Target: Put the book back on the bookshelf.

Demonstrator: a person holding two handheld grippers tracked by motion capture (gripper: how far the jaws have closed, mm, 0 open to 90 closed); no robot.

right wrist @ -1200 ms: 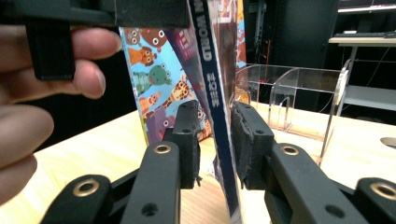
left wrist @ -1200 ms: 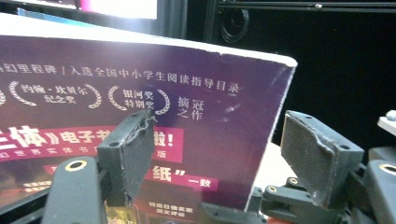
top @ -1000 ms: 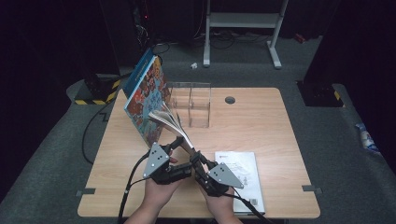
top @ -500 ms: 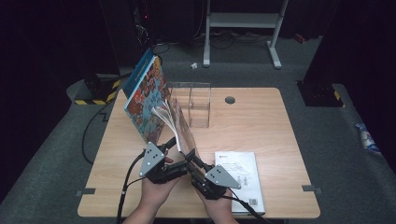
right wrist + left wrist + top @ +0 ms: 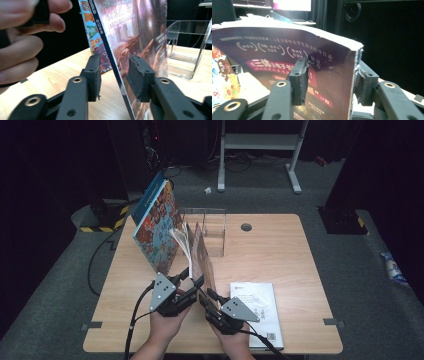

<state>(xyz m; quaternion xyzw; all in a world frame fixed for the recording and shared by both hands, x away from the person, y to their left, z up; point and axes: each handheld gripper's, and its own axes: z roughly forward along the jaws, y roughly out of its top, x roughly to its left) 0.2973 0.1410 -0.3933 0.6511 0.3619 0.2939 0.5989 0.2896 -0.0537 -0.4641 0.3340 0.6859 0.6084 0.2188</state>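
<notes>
The left gripper's (image 5: 329, 82) fingers (image 5: 298, 80) are clamped on the lower corner of a thick paperback book (image 5: 287, 62), one pad on its dark purple cover and the other against the page block. The right gripper's (image 5: 115, 80) fingers (image 5: 140, 77) stand apart on either side of the same book's front cover (image 5: 130, 37); the right pad lies close against the cover, while a clear gap shows on the left pad's side, so they are spread and not yet closed on it.

In the high view the left gripper (image 5: 192, 282) and the right gripper (image 5: 207, 295) sit side by side near the front edge of the tabletop (image 5: 280, 255), with the book (image 5: 197, 255) held upright between them, its pages fanned at the top. Compared with a second ago, the book stands steeper and its pages are less splayed, and both hands have drawn a little nearer to the person.

Just behind the book a large picture book (image 5: 155, 227) leans up on its edge at the tabletop's left. A clear plastic stand (image 5: 212, 232) sits just right of it. A white booklet (image 5: 257, 310) lies flat at the front right, partly under the right gripper.
</notes>
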